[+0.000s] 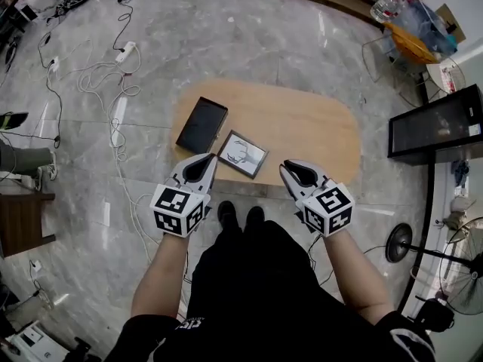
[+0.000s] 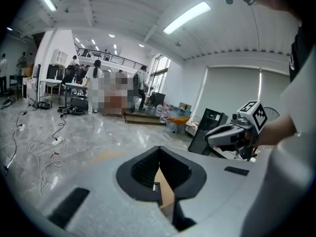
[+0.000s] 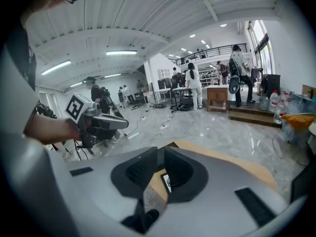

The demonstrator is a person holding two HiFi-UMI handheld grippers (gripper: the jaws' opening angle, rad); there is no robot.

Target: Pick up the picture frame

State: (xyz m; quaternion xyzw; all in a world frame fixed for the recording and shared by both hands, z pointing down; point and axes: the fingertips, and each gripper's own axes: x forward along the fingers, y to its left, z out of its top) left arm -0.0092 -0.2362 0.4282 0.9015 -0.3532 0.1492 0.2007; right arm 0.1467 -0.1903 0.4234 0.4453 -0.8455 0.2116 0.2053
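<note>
The picture frame (image 1: 243, 154), dark-edged with a pale drawing, lies flat on the oval wooden table (image 1: 317, 130) near its front edge. My left gripper (image 1: 207, 161) hovers just left of the frame's near corner, jaws shut and empty. My right gripper (image 1: 287, 171) hangs to the frame's right over the table's front edge, its jaws slightly apart with nothing between them. In the left gripper view the closed jaws (image 2: 159, 152) show a sliver of the frame (image 2: 156, 187) below. The right gripper view shows a narrow gap at the jaws (image 3: 160, 152) and a corner of the frame (image 3: 166, 182).
A flat black case (image 1: 201, 124) lies on the table beside the frame, to its left. Cables and a power strip (image 1: 127, 50) trail over the marble floor at left. A black cabinet (image 1: 436, 123) and a fan (image 1: 462, 271) stand at right. The person's shoes (image 1: 240, 216) are by the table's front edge.
</note>
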